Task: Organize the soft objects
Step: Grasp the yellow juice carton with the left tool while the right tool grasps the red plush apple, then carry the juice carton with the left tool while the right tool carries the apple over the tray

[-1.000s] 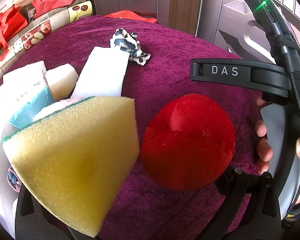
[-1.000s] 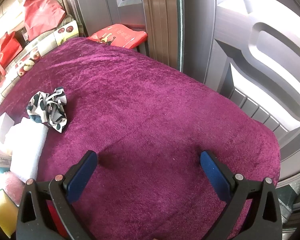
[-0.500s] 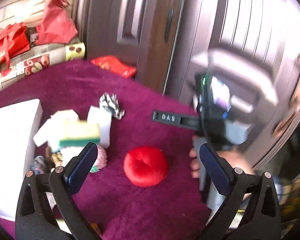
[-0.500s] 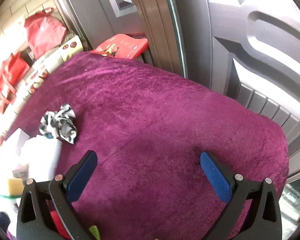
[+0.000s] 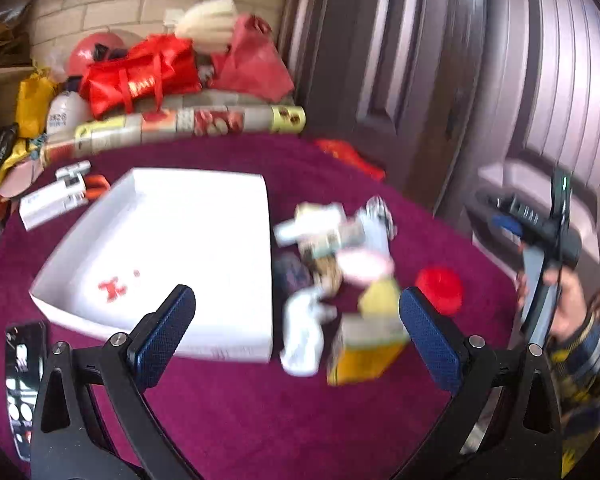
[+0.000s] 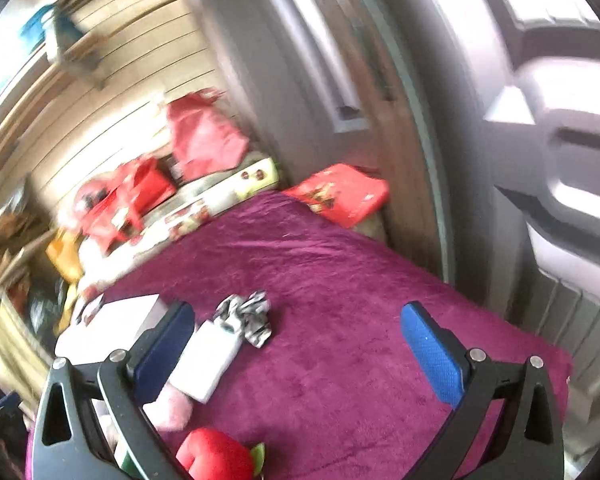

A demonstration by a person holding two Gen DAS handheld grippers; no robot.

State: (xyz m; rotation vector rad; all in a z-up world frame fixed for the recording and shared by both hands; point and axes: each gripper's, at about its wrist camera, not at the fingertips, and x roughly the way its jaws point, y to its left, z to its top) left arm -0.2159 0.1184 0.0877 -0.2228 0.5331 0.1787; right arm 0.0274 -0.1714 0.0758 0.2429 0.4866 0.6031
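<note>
White tray [image 5: 204,216] holding nothing (only a red mark), soft objects [image 5: 332,264] heaped beside it, both jaws spread

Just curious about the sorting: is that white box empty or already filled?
Empty. The white box shows only its bare white floor with a red mark; the soft things lie beside it on the cloth.

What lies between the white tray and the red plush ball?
In the left wrist view, a blurred pile of soft items separates the white tray from the red plush ball.
</note>
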